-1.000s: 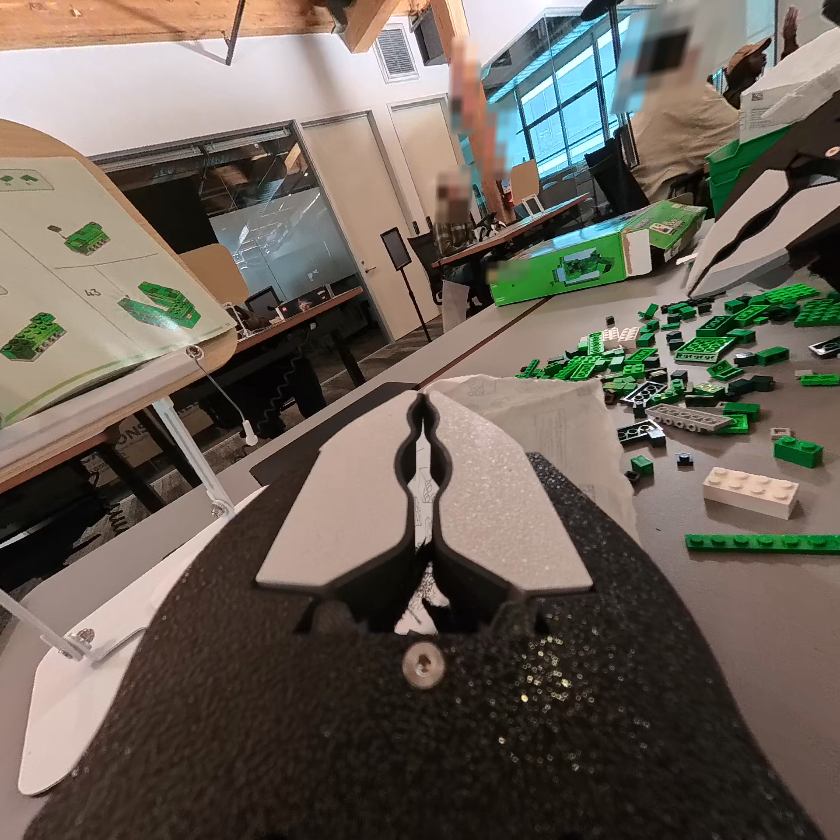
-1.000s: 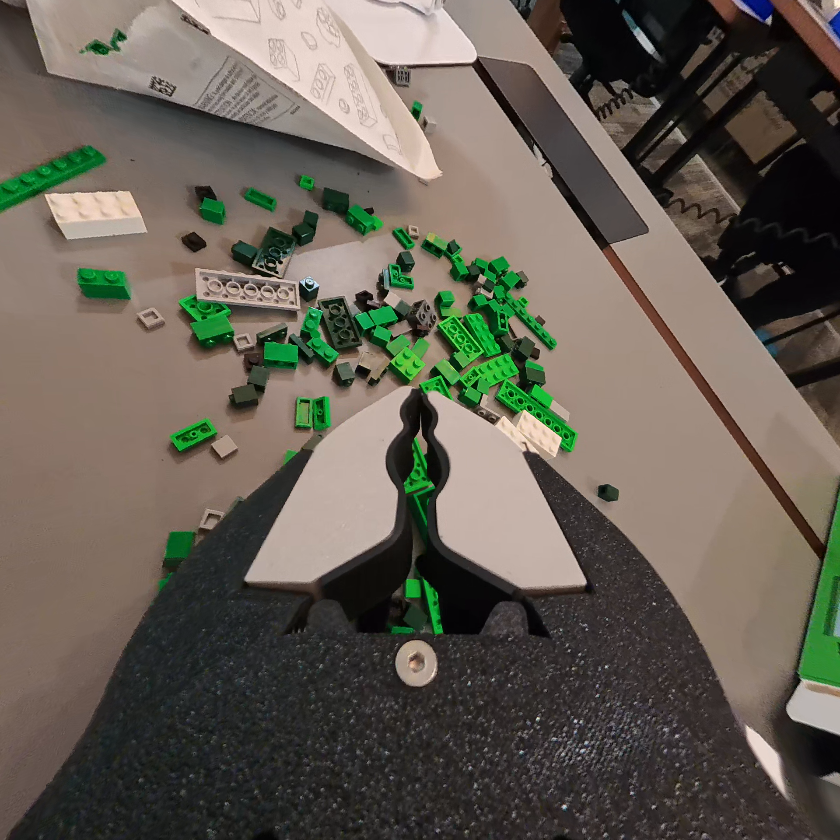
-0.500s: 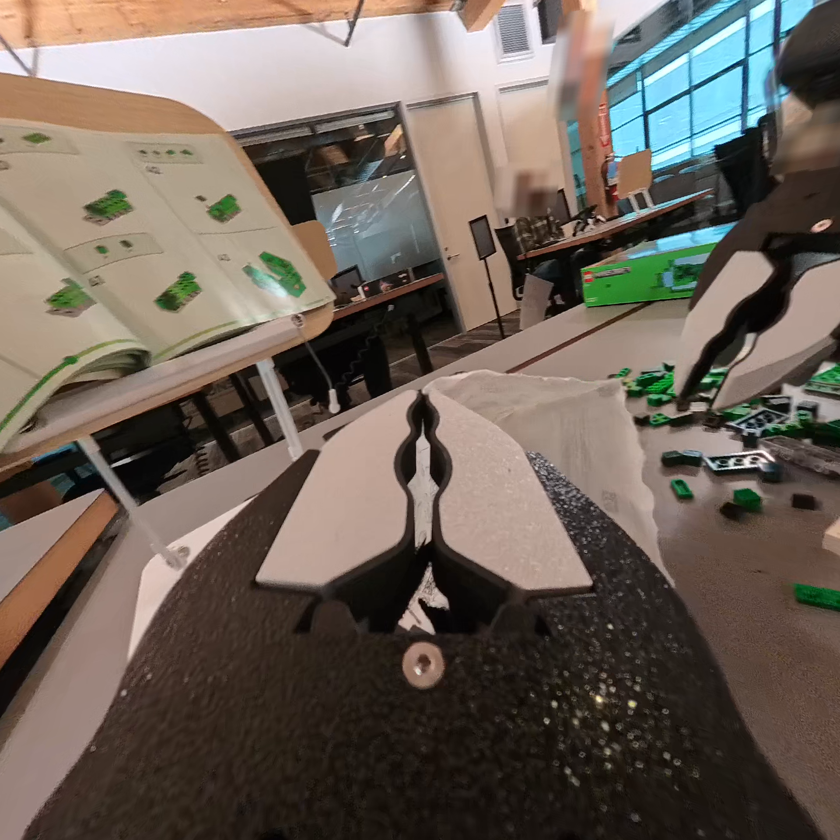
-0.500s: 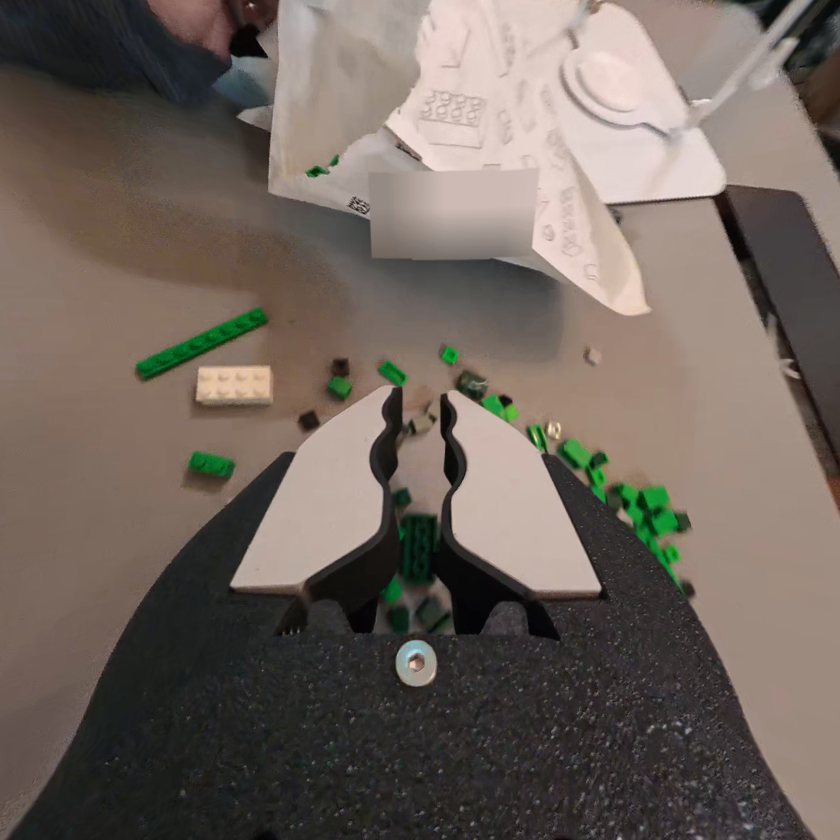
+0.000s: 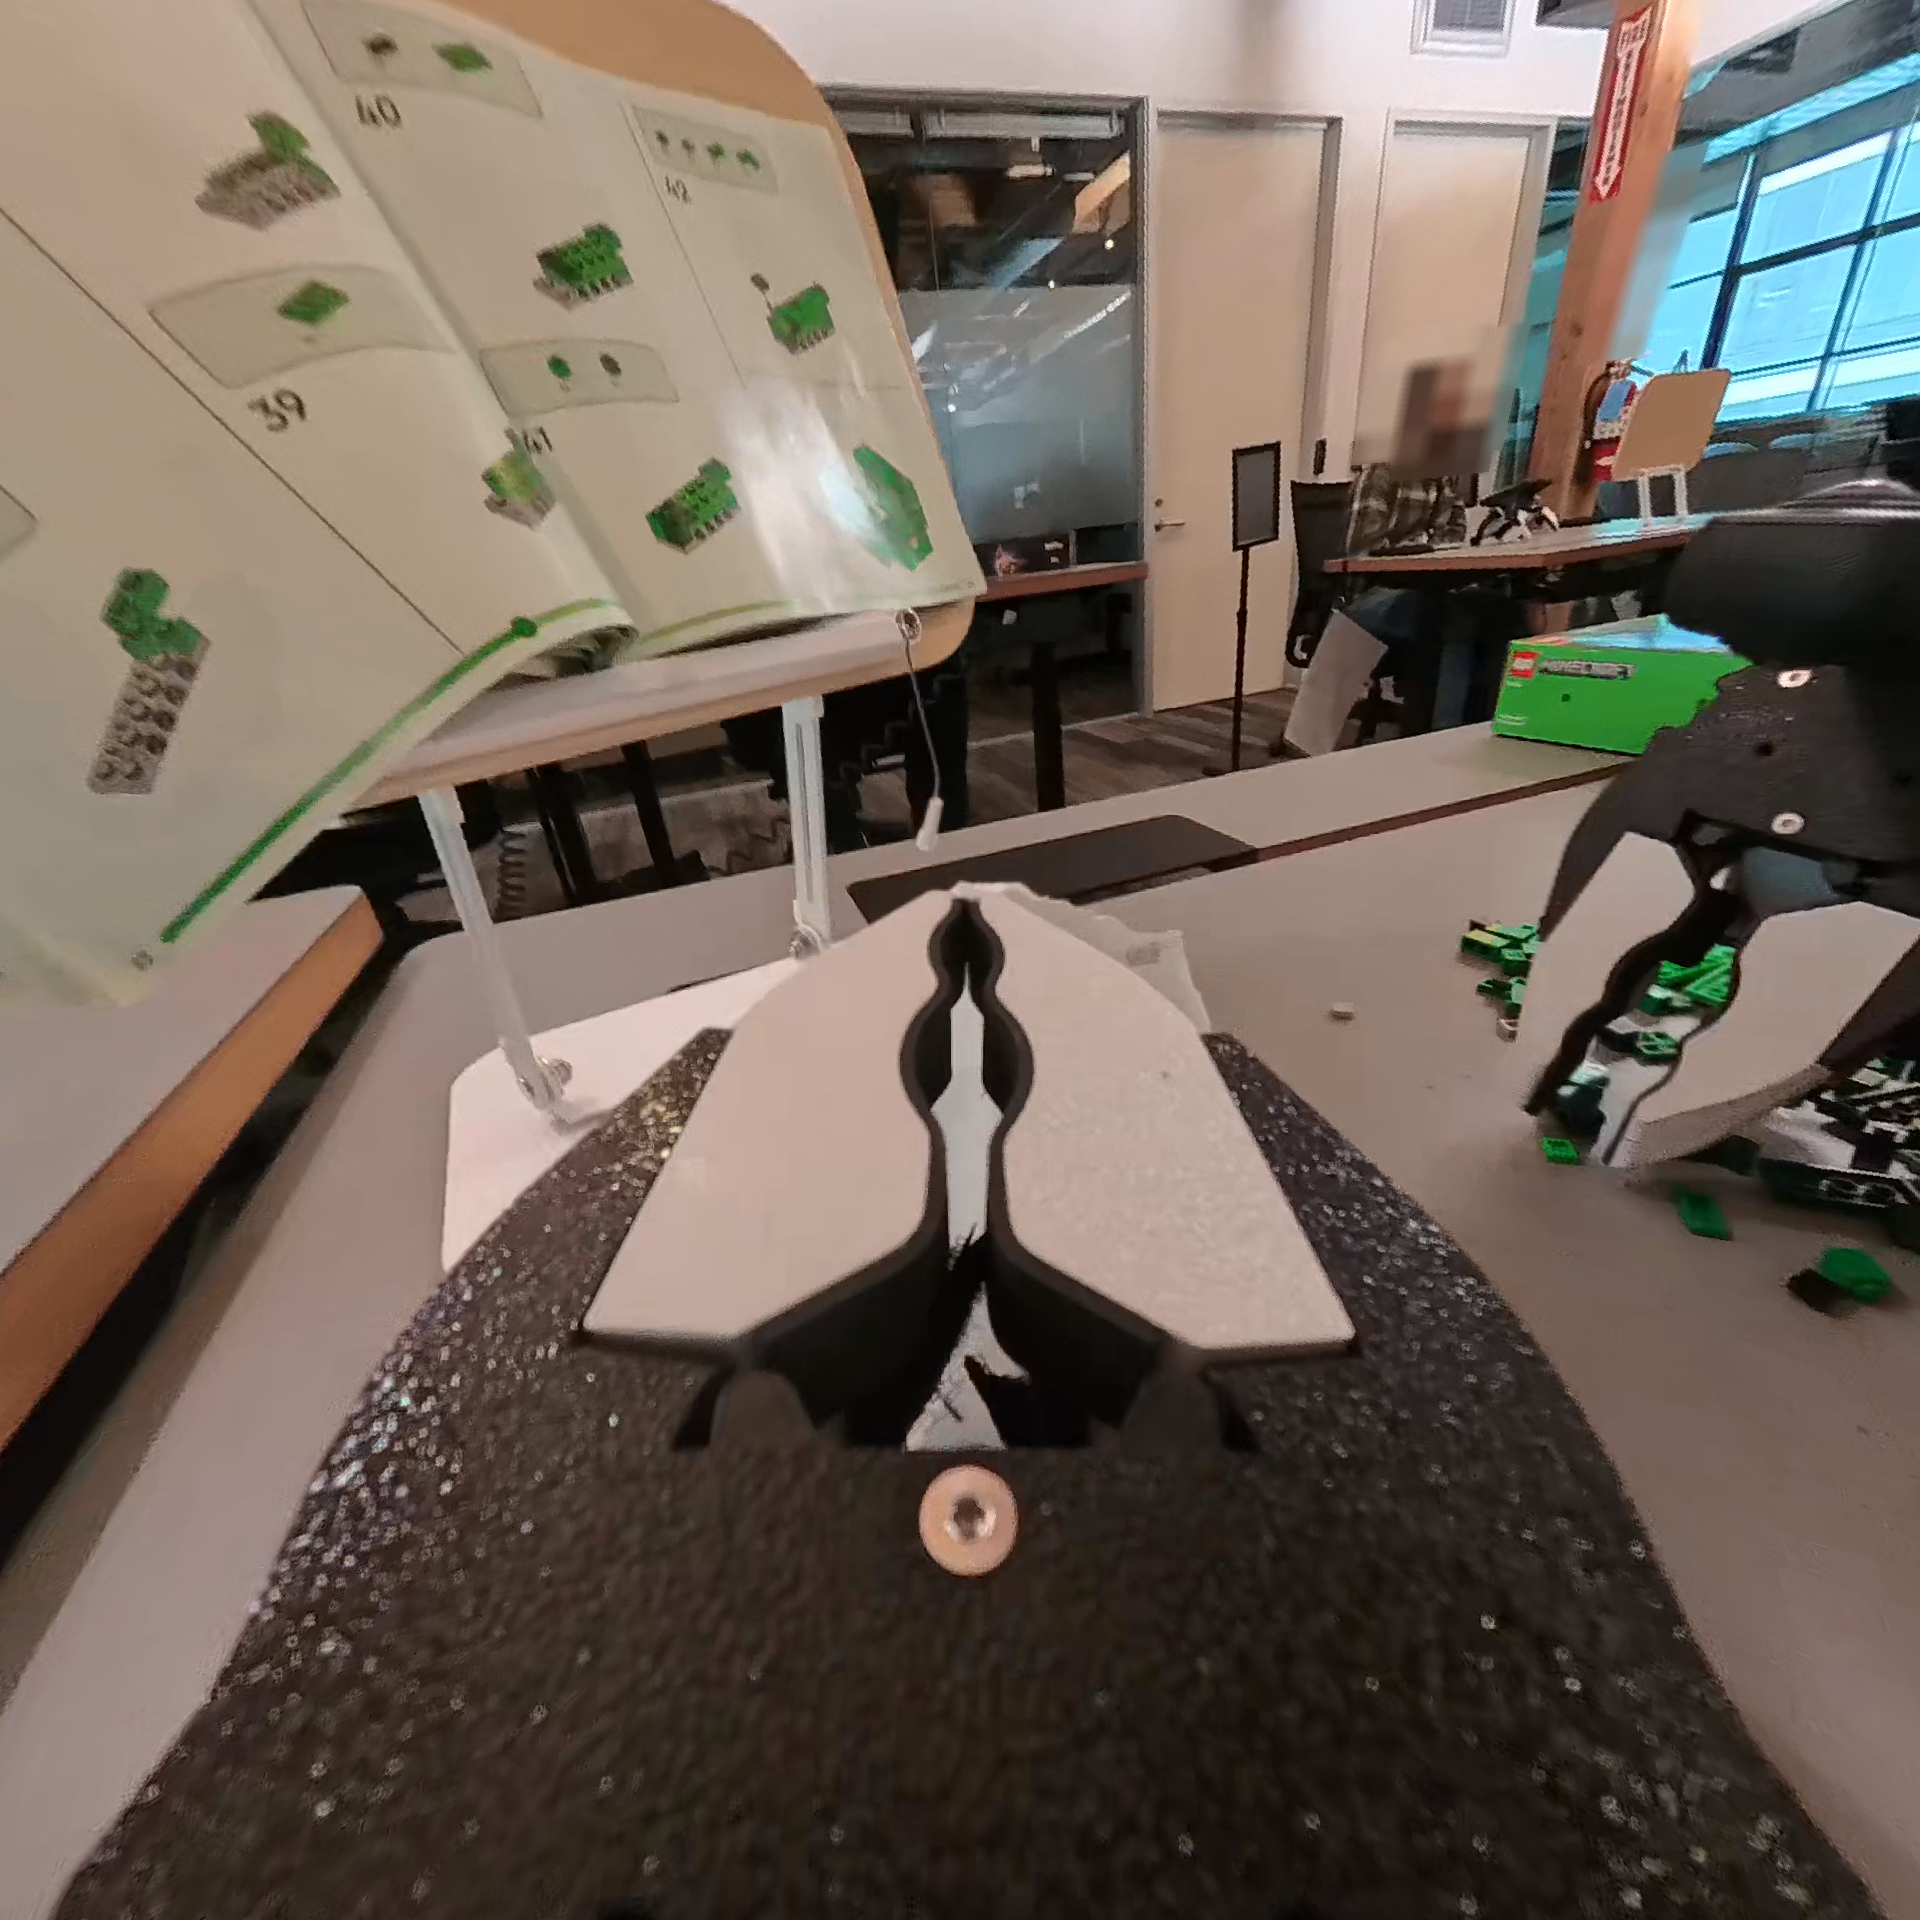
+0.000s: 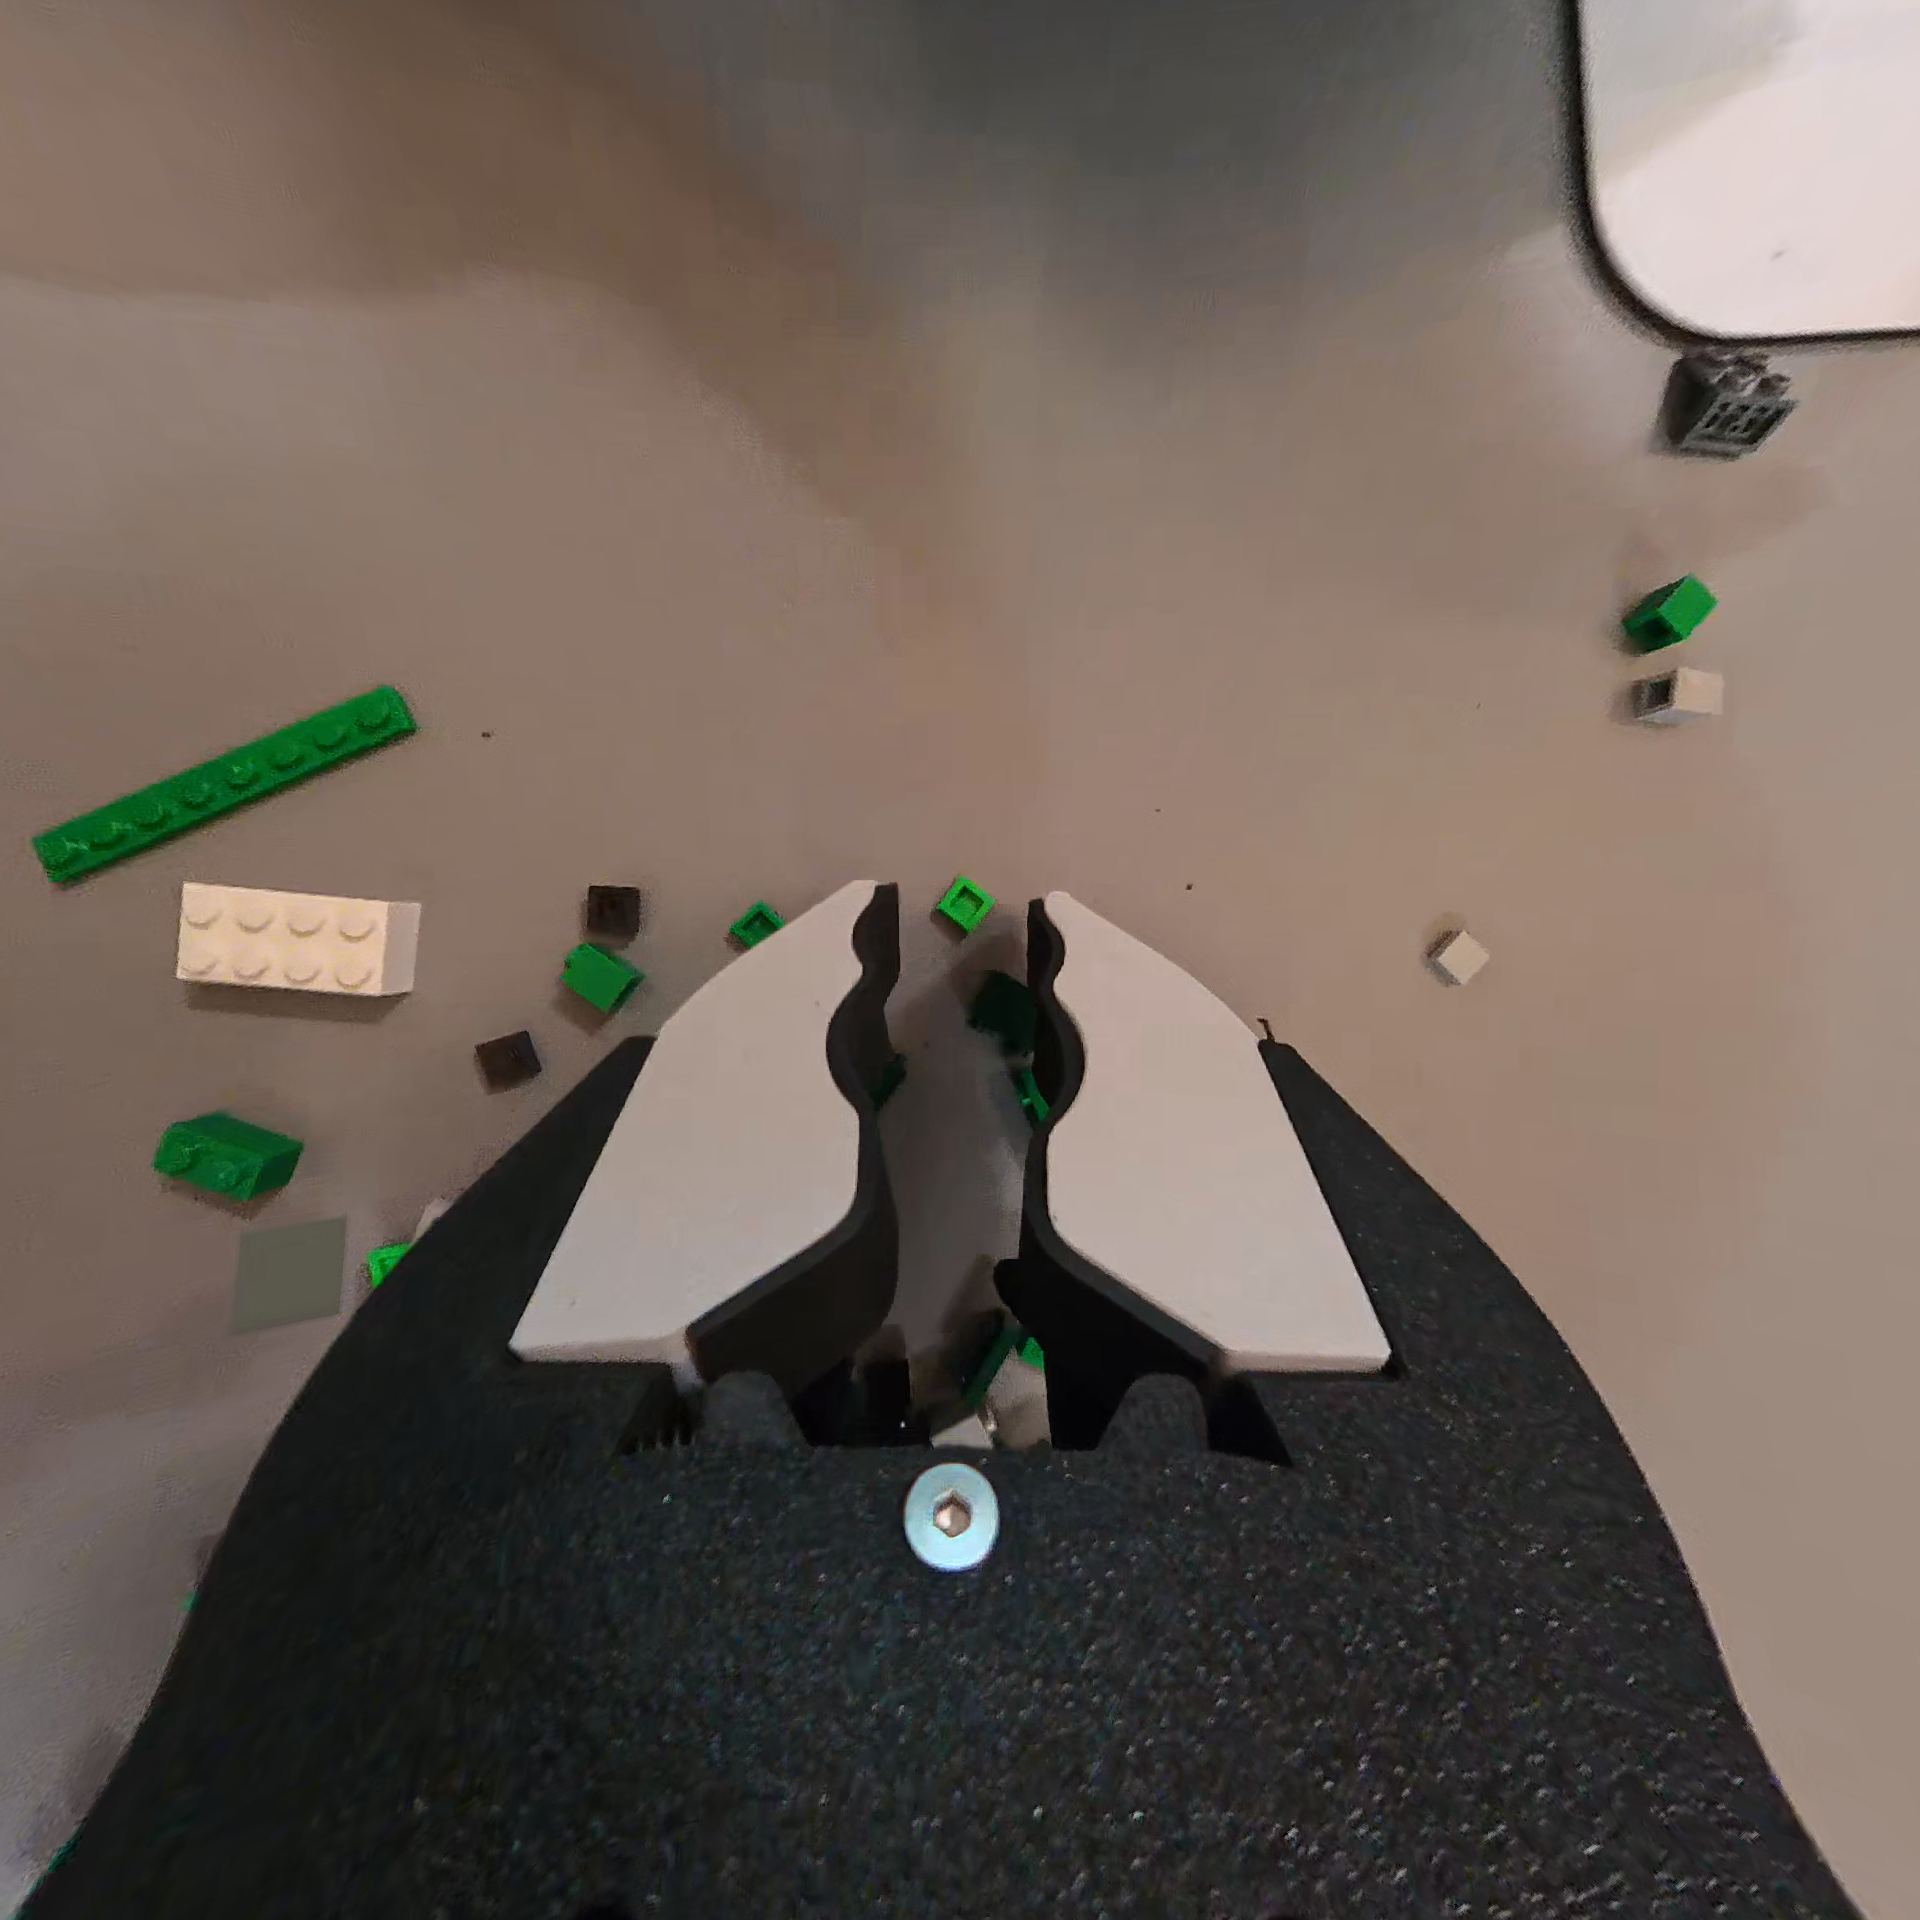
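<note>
My left gripper [image 5: 966, 920] is shut on a white paper bag [image 5: 1138, 961]. The paper shows in the slit between the jaws and just past the tips, held above the grey table [image 5: 1351, 1455]. My right gripper [image 6: 961, 896] is open and points down at the table. It hangs low over scattered small bricks, with a tiny green square piece [image 6: 964, 902] between its tips and a dark green piece [image 6: 1000, 1003] between its jaws. It also shows in the left wrist view [image 5: 1600, 1091], open, beside the pile of green bricks [image 5: 1496, 951].
A white brick [image 6: 296, 940], a long green plate [image 6: 223, 784] and a green sloped brick [image 6: 229, 1155] lie left of the right gripper. An open instruction booklet [image 5: 416, 416] rests on a stand with a white base [image 6: 1766, 156]. A green box [image 5: 1600, 686] lies at the far right. Across from one pair of fingers to the other is roughly 25 cm.
My right gripper has opened and swung from the dense brick pile to point straight down over sparser pieces. My left gripper has turned left toward the booklet stand, with the paper bag in it.
</note>
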`<state>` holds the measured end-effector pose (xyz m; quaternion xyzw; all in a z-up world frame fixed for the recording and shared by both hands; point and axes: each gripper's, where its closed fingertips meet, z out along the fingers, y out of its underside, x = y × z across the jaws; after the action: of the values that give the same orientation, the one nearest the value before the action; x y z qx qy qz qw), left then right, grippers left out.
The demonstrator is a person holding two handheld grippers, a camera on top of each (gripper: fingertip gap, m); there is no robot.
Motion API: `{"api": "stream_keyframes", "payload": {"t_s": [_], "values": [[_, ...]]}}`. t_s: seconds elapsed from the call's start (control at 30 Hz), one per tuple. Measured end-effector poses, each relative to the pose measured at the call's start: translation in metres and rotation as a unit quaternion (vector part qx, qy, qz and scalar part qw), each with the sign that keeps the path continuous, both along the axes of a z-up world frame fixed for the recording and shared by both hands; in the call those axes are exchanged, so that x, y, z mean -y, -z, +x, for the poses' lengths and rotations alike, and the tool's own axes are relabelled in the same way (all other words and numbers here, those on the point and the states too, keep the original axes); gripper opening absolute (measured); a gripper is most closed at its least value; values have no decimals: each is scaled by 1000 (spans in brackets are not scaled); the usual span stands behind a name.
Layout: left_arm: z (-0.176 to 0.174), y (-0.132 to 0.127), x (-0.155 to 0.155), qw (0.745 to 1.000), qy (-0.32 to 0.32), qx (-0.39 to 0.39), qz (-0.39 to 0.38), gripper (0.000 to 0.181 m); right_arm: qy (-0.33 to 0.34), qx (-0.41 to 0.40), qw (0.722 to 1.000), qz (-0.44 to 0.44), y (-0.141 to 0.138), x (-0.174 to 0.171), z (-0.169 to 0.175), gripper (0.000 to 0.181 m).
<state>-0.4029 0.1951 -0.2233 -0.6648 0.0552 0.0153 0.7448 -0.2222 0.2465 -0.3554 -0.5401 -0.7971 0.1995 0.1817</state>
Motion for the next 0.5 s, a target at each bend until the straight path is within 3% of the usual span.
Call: {"api": "stream_keyframes", "payload": {"t_s": [0.2, 0.5], "values": [[10, 1, -1, 1000, 26, 0, -11, 0, -1, 16, 1000, 11, 5, -3, 2, 22], [28, -1, 0, 998, 66, -8, -3, 0, -5, 1, 1000, 30, 5, -2, 1, 7]]}}
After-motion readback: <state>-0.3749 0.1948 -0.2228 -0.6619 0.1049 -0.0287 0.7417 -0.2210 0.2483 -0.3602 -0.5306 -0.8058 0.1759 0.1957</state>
